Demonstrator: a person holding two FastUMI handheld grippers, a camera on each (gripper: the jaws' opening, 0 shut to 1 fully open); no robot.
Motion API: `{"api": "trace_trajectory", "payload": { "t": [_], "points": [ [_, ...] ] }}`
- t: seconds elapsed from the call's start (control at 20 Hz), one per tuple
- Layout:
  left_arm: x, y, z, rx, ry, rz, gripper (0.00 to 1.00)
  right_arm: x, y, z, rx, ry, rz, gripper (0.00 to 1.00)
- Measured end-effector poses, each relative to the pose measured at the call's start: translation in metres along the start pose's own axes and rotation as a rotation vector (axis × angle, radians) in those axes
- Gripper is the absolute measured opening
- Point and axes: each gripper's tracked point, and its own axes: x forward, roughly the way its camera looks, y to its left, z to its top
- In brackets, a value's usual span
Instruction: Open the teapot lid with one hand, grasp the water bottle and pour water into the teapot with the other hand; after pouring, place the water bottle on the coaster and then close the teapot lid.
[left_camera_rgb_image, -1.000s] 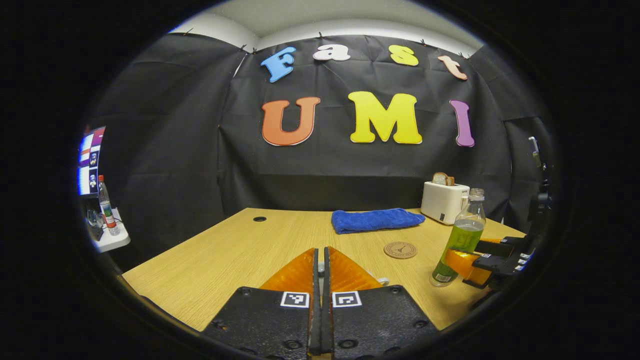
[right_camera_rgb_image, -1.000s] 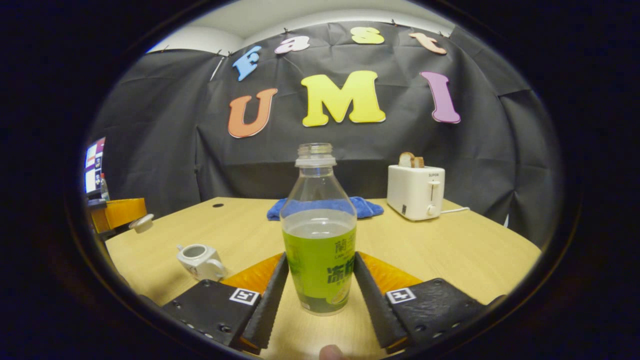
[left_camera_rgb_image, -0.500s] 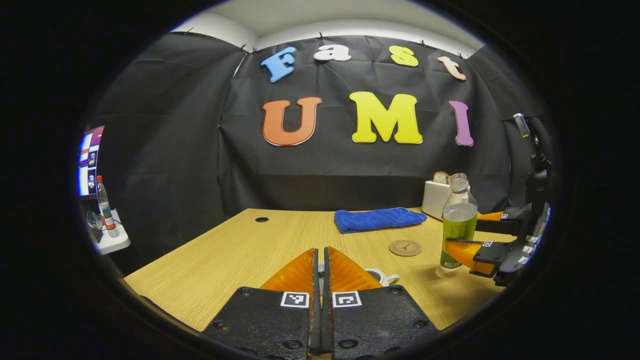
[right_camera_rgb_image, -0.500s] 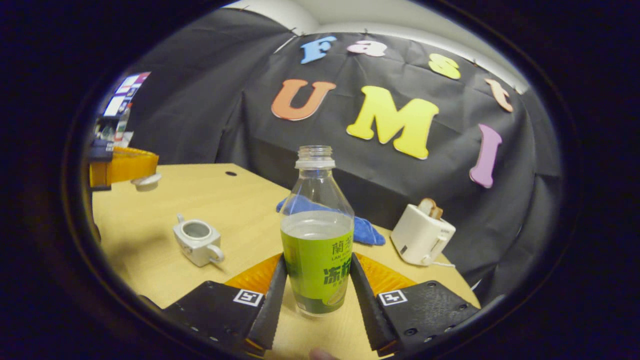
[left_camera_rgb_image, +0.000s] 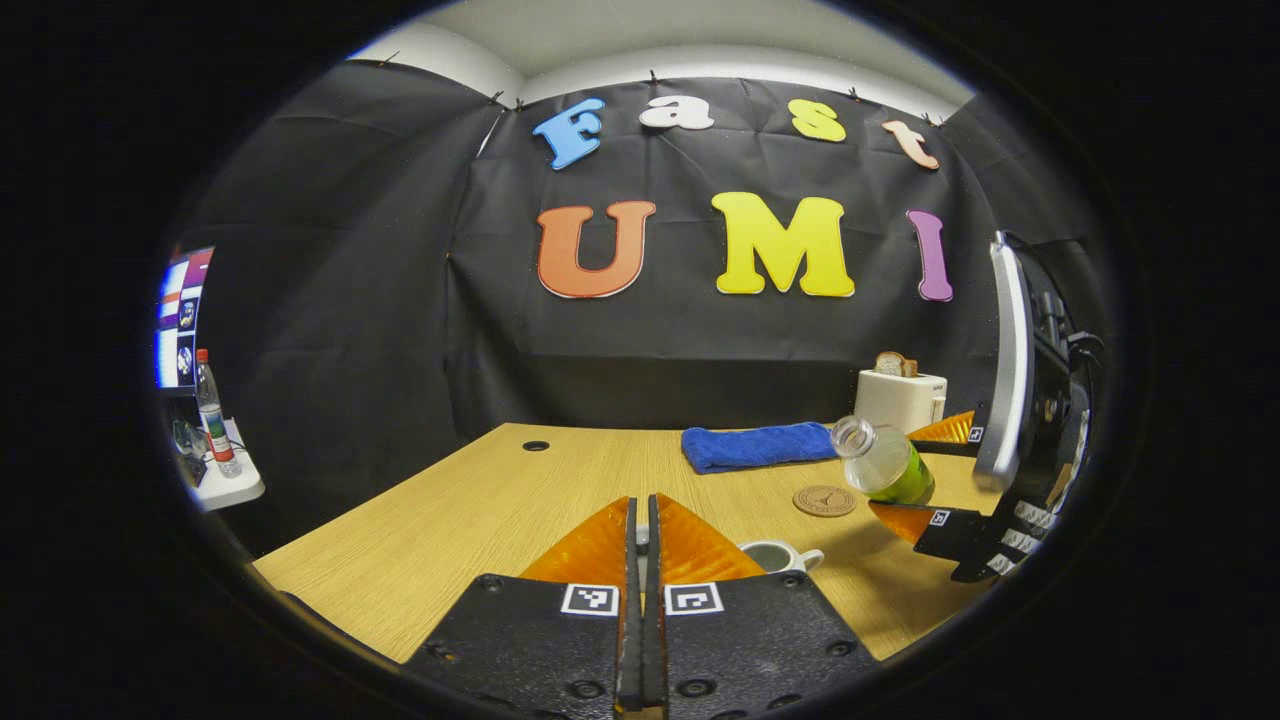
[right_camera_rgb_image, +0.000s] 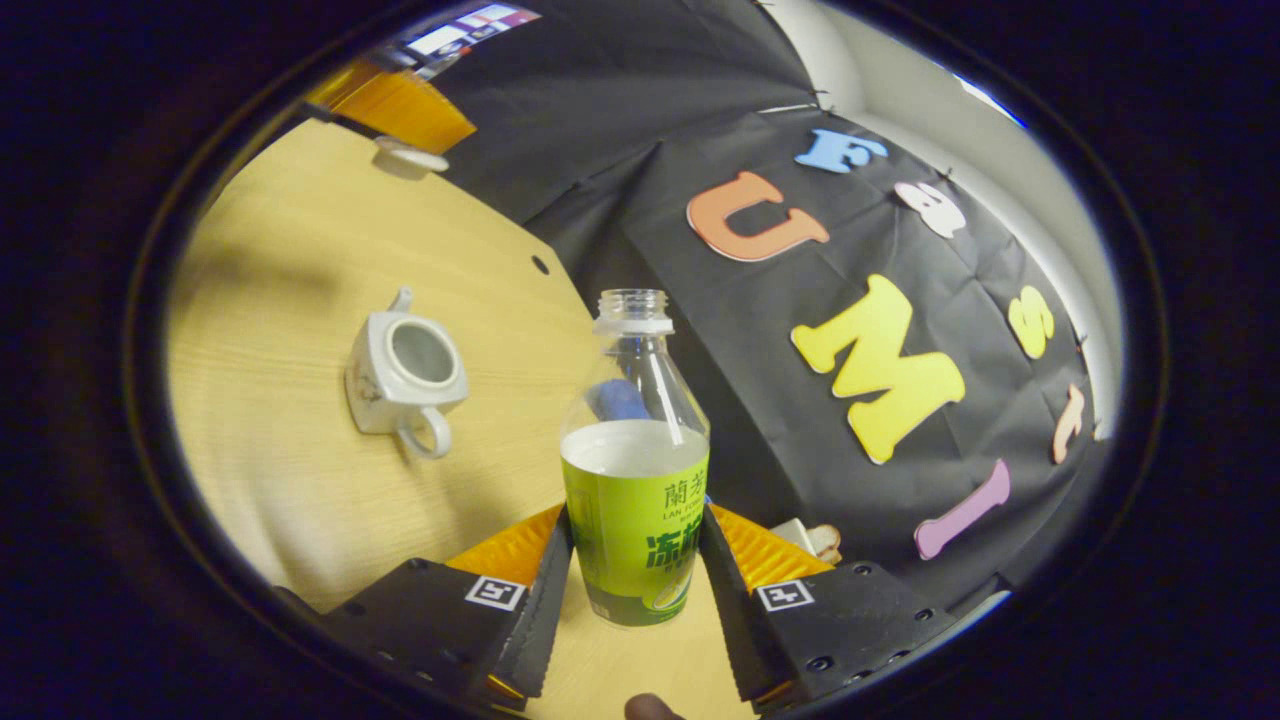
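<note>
My right gripper (right_camera_rgb_image: 635, 515) is shut on a clear water bottle (right_camera_rgb_image: 635, 470) with a green label, uncapped and partly full. In the left gripper view that bottle (left_camera_rgb_image: 885, 465) hangs tilted above the table, mouth toward the left, with the right gripper (left_camera_rgb_image: 920, 478) clamped on it. The white teapot (right_camera_rgb_image: 405, 365) stands open on the wooden table (right_camera_rgb_image: 270, 460), apart from the bottle's mouth. My left gripper (left_camera_rgb_image: 642, 505) is shut; in the right gripper view the small white lid (right_camera_rgb_image: 412, 155) sits at its fingertips (right_camera_rgb_image: 400, 110). The teapot (left_camera_rgb_image: 782, 555) peeks out beside my left finger. A round coaster (left_camera_rgb_image: 825, 500) lies beyond it.
A blue towel (left_camera_rgb_image: 760, 445) and a white toaster (left_camera_rgb_image: 900, 398) with bread sit at the table's far right. A cable hole (left_camera_rgb_image: 535, 445) marks the far left of the table. Off the table's left, a small shelf holds another bottle (left_camera_rgb_image: 210, 410) by a screen.
The right gripper has lifted the bottle off the table and tipped it, mouth swinging toward the teapot. The left gripper has hardly moved and stays shut on the lid.
</note>
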Motion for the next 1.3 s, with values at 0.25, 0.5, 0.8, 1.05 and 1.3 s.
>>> {"api": "trace_trajectory", "payload": {
  "t": [0.25,0.5,0.8,1.05,1.3],
  "points": [
    [0.000,0.009,-0.001,0.010,-0.003,0.011,0.02,0.011,0.000,0.005,-0.232,-0.009,-0.032,0.69],
    [0.000,0.017,-0.002,0.006,0.000,0.022,0.02,0.014,0.005,0.015,-0.383,-0.040,-0.054,0.69],
    [-0.001,0.016,0.002,-0.002,-0.011,0.012,0.02,0.016,0.002,0.026,-0.590,-0.078,-0.110,0.69],
    [-0.005,0.018,0.006,-0.014,-0.022,0.012,0.02,0.017,-0.007,0.030,-0.733,-0.086,-0.160,0.69],
    [-0.004,0.019,0.008,-0.013,-0.026,0.012,0.02,0.017,-0.012,0.038,-0.839,-0.103,-0.183,0.68]
  ]
}}
